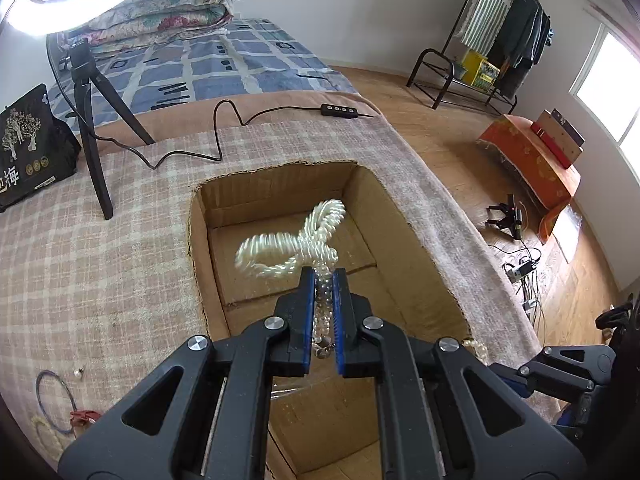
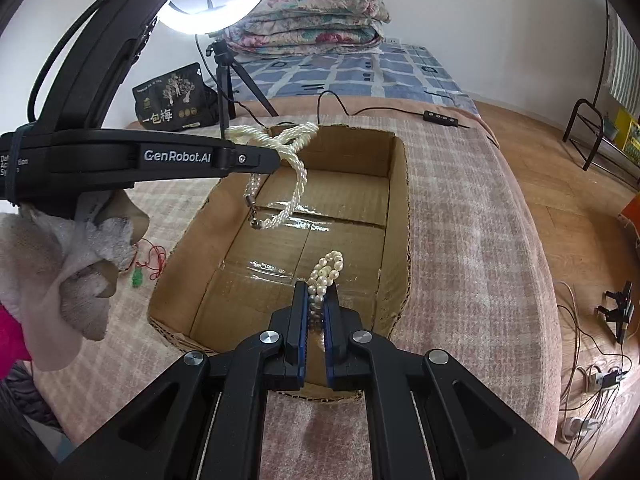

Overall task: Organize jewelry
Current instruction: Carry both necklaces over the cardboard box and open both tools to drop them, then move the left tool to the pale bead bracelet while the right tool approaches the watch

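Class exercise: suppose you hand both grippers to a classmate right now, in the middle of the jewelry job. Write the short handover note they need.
Left gripper: shut on the twisted multi-strand white pearl necklace, which hangs above the open brown cardboard box.
Right gripper: shut on the short chunky pearl bracelet, also above the box.
Done: both pearl pieces are lifted and brought over the box; its floor looks bare.
Left: release both into the box. Then collect what lies on the plaid blanket: thin blue wire hoop, small pearl earring, red cord with a green pendant.
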The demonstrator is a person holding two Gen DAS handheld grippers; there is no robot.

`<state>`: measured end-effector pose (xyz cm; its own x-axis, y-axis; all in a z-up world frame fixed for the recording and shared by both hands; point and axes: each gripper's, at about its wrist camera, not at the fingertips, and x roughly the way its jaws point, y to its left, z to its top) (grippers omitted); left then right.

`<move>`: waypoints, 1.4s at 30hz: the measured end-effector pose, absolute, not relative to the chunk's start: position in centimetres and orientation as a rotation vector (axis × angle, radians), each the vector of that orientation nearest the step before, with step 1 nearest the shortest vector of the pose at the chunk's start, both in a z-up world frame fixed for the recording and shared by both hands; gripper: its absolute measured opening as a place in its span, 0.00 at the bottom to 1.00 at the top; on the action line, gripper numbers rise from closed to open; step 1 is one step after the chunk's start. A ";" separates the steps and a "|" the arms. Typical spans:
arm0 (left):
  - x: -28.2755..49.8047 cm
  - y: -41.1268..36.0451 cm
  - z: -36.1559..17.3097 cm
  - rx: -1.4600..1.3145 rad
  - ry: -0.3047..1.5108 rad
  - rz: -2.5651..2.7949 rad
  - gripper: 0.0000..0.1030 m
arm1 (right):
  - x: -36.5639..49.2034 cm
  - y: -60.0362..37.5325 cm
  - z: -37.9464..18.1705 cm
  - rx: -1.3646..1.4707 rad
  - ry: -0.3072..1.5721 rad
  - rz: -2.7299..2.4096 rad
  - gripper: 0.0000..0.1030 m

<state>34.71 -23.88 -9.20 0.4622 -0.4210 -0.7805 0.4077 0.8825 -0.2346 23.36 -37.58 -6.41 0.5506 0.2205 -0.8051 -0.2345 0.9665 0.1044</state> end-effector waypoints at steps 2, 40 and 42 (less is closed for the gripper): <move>34.8 -24.0 -9.3 -0.008 0.963 -0.507 0.06 | 23.4 -37.6 -6.7 -0.017 0.958 0.269 0.05; 27.8 -10.9 -0.1 0.036 0.825 -0.362 0.65 | 19.1 -30.9 -1.6 -0.138 0.854 0.201 0.80; 27.0 -8.4 0.1 0.033 0.817 -0.320 0.66 | 19.1 -29.8 -1.4 -0.139 0.856 0.225 0.80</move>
<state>27.02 -8.39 0.14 0.6390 -0.2679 -0.7211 0.2932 0.9514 -0.0937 19.08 -29.81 -1.39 0.6335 0.1405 -0.7609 -0.2517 0.9673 -0.0310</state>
